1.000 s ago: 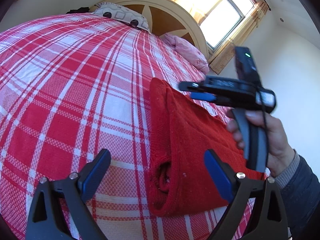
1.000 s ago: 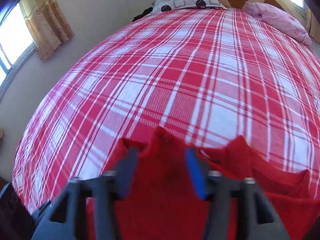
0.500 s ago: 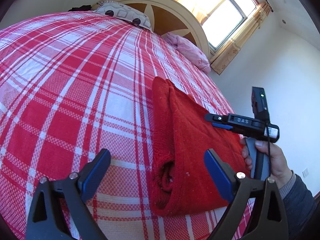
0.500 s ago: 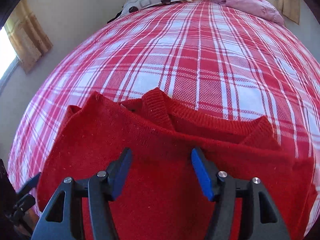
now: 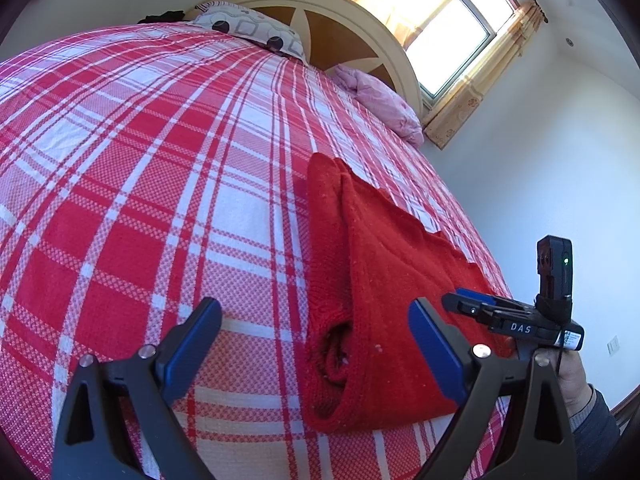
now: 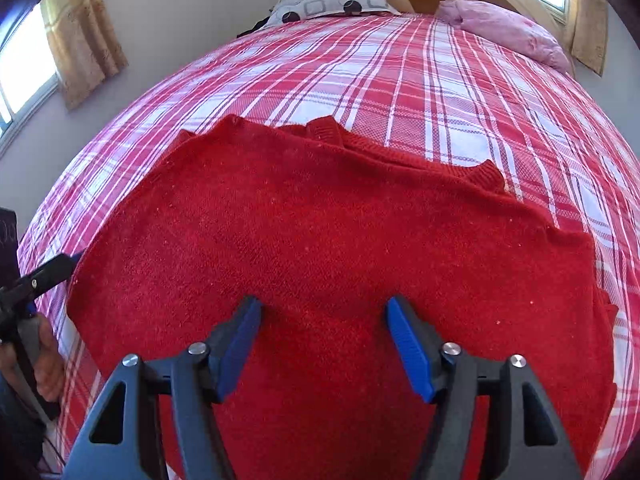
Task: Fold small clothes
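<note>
A red knit sweater (image 5: 384, 288) lies folded on the red-and-white plaid bed cover (image 5: 160, 184). In the right wrist view the sweater (image 6: 328, 232) spreads wide and flat below the camera. My left gripper (image 5: 314, 332) is open and empty, just above the sweater's near folded end. My right gripper (image 6: 322, 328) is open and empty, hovering over the sweater's near edge. The right gripper also shows in the left wrist view (image 5: 472, 304), held at the sweater's right side. The left gripper shows at the left edge of the right wrist view (image 6: 52, 268).
A patterned grey pillow (image 5: 248, 32) and a pink pillow (image 5: 380, 100) lie by the wooden headboard (image 5: 344, 32). A curtained window (image 5: 452, 40) is behind it. A white wall (image 5: 560, 168) runs along the bed's right side.
My right gripper has drawn back and down from over the sweater to its near right side. More of the folded sweater now shows. My left gripper has barely moved.
</note>
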Available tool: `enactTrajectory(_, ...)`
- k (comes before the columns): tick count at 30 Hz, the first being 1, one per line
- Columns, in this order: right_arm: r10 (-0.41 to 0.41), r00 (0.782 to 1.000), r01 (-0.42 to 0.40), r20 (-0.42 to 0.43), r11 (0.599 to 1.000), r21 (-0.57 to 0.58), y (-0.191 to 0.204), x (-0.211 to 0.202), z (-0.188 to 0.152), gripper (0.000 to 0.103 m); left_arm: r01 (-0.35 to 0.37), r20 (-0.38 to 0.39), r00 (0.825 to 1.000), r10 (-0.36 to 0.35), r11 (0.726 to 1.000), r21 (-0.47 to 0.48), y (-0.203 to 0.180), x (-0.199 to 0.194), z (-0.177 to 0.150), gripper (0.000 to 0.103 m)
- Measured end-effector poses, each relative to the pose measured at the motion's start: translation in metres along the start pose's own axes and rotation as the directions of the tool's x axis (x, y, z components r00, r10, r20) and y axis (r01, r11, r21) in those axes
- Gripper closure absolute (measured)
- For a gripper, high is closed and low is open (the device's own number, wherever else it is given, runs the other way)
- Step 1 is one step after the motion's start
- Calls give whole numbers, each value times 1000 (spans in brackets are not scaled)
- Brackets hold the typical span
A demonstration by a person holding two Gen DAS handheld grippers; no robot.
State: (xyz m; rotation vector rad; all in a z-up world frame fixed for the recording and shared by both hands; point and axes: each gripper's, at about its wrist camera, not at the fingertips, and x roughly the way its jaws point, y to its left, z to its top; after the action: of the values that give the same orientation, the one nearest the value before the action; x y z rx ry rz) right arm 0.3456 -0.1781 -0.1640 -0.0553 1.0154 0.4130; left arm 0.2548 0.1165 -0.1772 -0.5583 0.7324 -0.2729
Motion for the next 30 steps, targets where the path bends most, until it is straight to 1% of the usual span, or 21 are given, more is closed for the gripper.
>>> enactTrajectory(2, -3, 1000, 3, 1, 1000, 11, 1, -1, 0, 34, -10, -2, 1000, 10, 1000, 3, 0, 1, 0, 6)
enactTrajectory(5, 2, 1000, -3, 23, 999, 42, 0, -8, -4, 35, -46, -7, 999, 46, 999, 22, -4, 4, 0, 6)
enactTrajectory(8, 29, 998, -35, 56, 992, 119, -8, -27, -15, 34, -105, -9, 994, 106, 993, 54, -11, 5, -1, 4)
enactTrajectory(9, 30, 998, -38, 61, 991, 126, -8, -32, -20, 34, -128, -12, 992, 129, 989, 70, -13, 6, -2, 1)
enactTrajectory(11, 27, 998, -34, 59, 992, 120, -6, -37, -30, 34, -171, -18, 985, 173, 981, 96, -18, 8, -3, 0)
enactTrajectory(13, -2, 999, -2, 45, 997, 73, 1, -38, -45, 34, -199, -28, 979, 204, 973, 118, -20, 11, -3, 0)
enactTrajectory(16, -73, 995, 75, 62, 997, -35, 13, -42, -59, 34, -224, -36, 972, 231, 965, 138, -22, 13, -5, 0)
enactTrajectory(19, -112, 992, 116, 65, 991, -68, 20, -47, -67, 34, -232, -38, 970, 240, 962, 144, -22, 13, -5, 0)
enactTrajectory(24, -120, 989, 126, 86, 989, -77, 28, -64, -75, 34, -249, -43, 965, 259, 955, 158, -25, 15, -7, 0)
enactTrajectory(27, -139, 984, 152, 111, 981, -124, 44, -74, -81, 34, -245, -48, 966, 256, 956, 160, -26, 10, -7, 0)
enactTrajectory(28, -147, 982, 164, 120, 976, -146, 52, -77, -84, 34, -243, -47, 967, 252, 958, 150, -25, 6, -5, 0)
enactTrajectory(30, -157, 978, 182, 141, 965, -190, 68, -80, -87, 34, -222, -22, 974, 225, 970, 101, -18, -9, -2, 0)
